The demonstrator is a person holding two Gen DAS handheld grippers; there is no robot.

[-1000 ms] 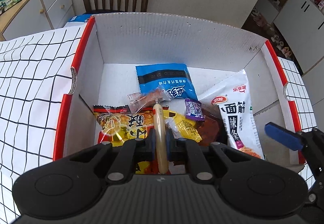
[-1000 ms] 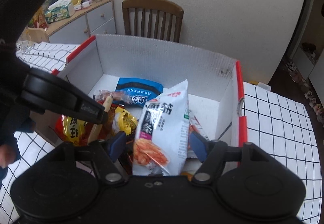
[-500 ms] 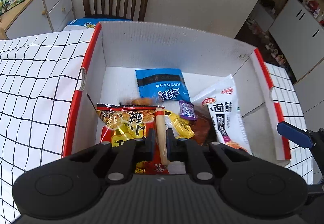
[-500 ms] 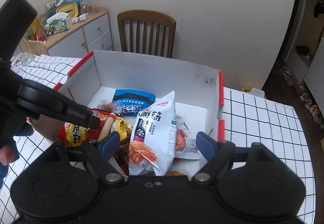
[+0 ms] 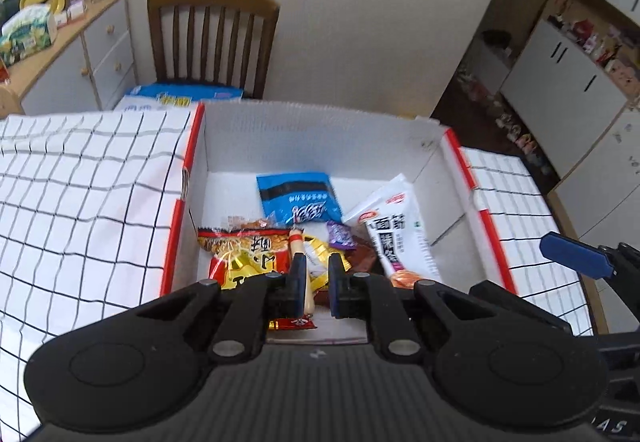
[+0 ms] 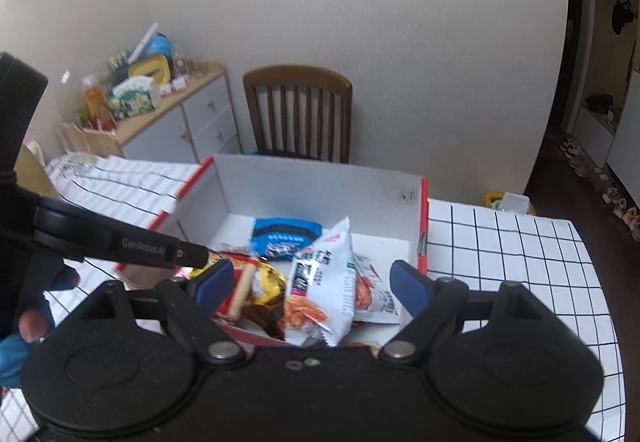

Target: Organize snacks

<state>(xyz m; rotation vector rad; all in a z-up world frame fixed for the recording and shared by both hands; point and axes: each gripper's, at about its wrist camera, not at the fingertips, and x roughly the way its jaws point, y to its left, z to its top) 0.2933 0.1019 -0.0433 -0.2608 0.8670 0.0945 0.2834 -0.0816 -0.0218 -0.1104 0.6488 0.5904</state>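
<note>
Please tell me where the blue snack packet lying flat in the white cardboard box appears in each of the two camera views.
Left wrist view: the blue snack packet lies just above picture centre, on the box floor near the far wall.
Right wrist view: the same packet sits left of centre, behind the white noodle-snack bag.
Shared landmark: the brown wooden chair behind the white cardboard box.

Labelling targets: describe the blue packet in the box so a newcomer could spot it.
Find the white box with red edges on the gridded tablecloth. The blue packet lies flat on its floor near the far wall, behind the heap. It is the only blue wrapper, with a dark band.
</note>
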